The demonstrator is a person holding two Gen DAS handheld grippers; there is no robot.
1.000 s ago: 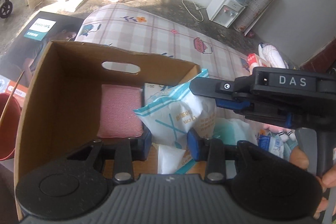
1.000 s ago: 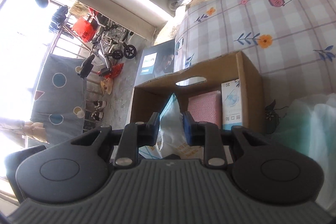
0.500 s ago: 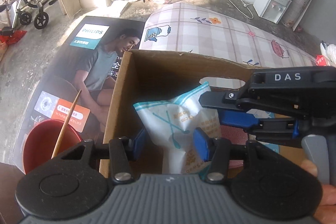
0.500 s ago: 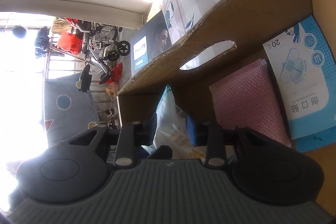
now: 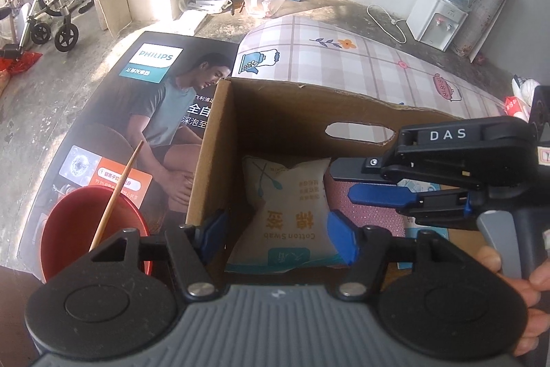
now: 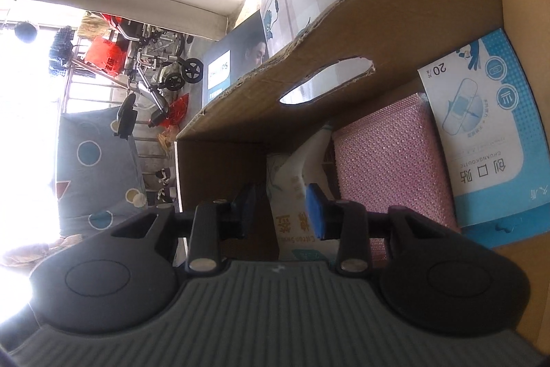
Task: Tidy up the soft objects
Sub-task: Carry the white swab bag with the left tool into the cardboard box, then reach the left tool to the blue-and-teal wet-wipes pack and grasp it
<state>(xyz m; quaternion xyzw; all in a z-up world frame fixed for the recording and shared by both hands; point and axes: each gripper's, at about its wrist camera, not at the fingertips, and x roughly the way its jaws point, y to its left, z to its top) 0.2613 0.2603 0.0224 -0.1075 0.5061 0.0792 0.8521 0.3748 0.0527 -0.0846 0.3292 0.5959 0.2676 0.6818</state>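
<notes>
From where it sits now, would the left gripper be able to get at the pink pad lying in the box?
Probably not directly. The left gripper, jaws opening, straddles the cotton swab bag, and the right gripper reaches across above the pink pad inside the cardboard box. It would need to shift sideways once that one clears.

The concrete floor [image 5: 41,112] carries a checked mat [image 5: 343,64] with flower and teapot prints. On the mat's near end stands an open cardboard box [image 5: 275,112], the landmark here. Left of the box, a dark Philips poster board [image 5: 137,112] lies flat on the floor. A red bowl [image 5: 68,229] with a wooden stick sits at the box's near-left corner, on the board.
</notes>
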